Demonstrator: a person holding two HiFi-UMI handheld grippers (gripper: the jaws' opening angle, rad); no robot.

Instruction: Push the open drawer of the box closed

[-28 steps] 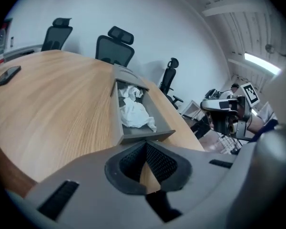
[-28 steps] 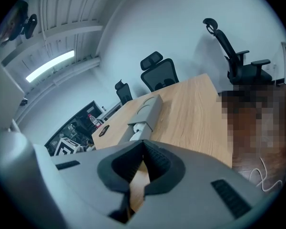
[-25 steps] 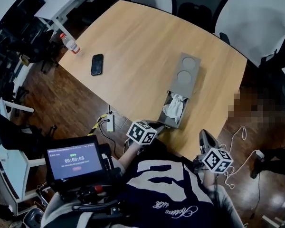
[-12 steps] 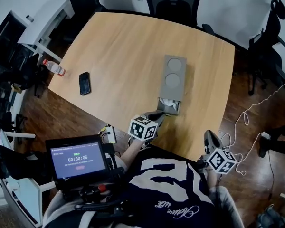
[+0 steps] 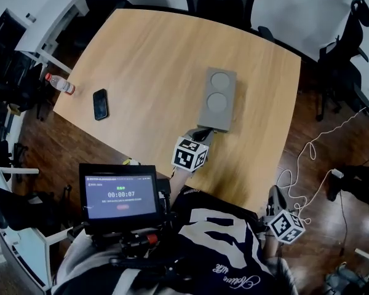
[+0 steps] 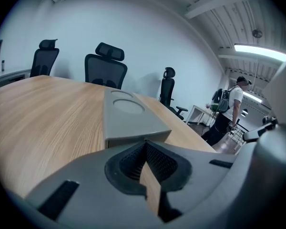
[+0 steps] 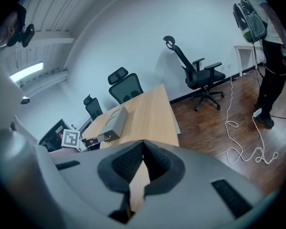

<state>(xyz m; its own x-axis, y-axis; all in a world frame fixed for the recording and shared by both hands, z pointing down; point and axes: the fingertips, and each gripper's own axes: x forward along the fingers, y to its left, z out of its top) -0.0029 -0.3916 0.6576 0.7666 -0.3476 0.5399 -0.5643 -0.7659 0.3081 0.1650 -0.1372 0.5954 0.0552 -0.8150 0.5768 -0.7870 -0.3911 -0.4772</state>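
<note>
The grey box (image 5: pixel 216 99) with two round recesses in its top lies on the wooden table (image 5: pixel 147 60). Its drawer front (image 5: pixel 211 128) sits flush with the box; none of the inside shows. My left gripper (image 5: pixel 202 133) is shut, its tips at the drawer front. In the left gripper view the box (image 6: pixel 131 116) fills the space just beyond the shut left gripper (image 6: pixel 145 144). My right gripper (image 5: pixel 273 192) hangs off the table's near right edge, shut and holding nothing. The right gripper view shows the right gripper (image 7: pixel 142 144) with the box (image 7: pixel 112 122) far ahead.
A black phone (image 5: pixel 100 104) and a water bottle (image 5: pixel 60 83) lie at the table's left side. Office chairs (image 5: pixel 224 5) stand along the far edge. White cables (image 5: pixel 298 165) trail on the floor at right. A timer screen (image 5: pixel 120 195) hangs at my chest. A person with a backpack (image 6: pixel 226 109) stands beyond the table.
The drawer, open with a white cloth showing a second ago, has slid into the box. My left gripper moved forward with it. The right gripper dropped lower in view.
</note>
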